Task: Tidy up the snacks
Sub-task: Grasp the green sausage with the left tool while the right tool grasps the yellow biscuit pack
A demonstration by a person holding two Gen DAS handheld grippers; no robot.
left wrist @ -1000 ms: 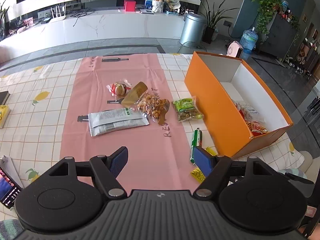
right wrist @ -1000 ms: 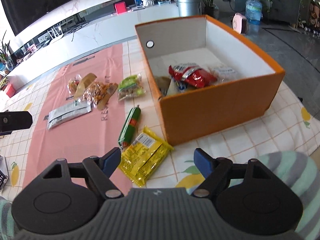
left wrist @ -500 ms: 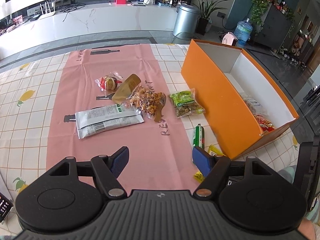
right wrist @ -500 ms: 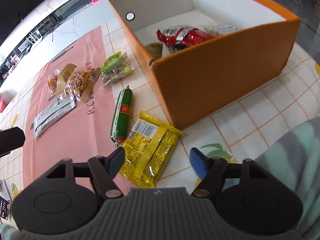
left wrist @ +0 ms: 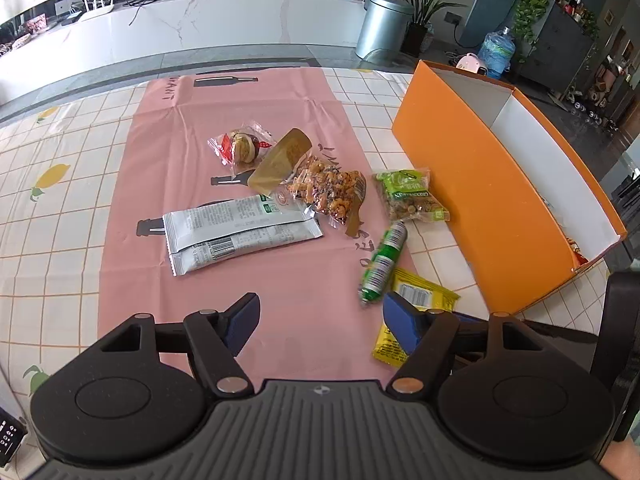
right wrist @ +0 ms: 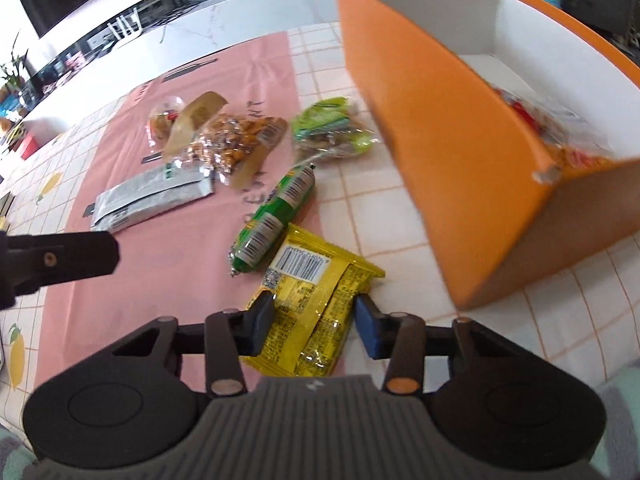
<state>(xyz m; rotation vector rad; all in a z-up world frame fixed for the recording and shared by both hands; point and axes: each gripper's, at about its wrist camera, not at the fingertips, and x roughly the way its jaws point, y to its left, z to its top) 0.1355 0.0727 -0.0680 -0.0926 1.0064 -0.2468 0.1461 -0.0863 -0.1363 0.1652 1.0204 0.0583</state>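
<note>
- Right gripper [right wrist: 314, 320] down low over the yellow snack packet [right wrist: 316, 300], fingers spread either side of it, not clamped.
- Green sausage stick [right wrist: 276, 220] touching the packet's far-left corner.
- Orange box [right wrist: 460, 152] just right, some snacks already inside.
- Left gripper [left wrist: 320, 320] spread wide over the pink mat [left wrist: 152, 168], holding nothing.
- 2 silver sachets [left wrist: 240, 232] lying flat on the mat.

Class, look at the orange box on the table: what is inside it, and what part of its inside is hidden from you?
Inside the orange box, at its near end, lie a red wrapper and a clear packet. The near wall hides the floor beneath them, so any other snacks there cannot be seen.
</note>
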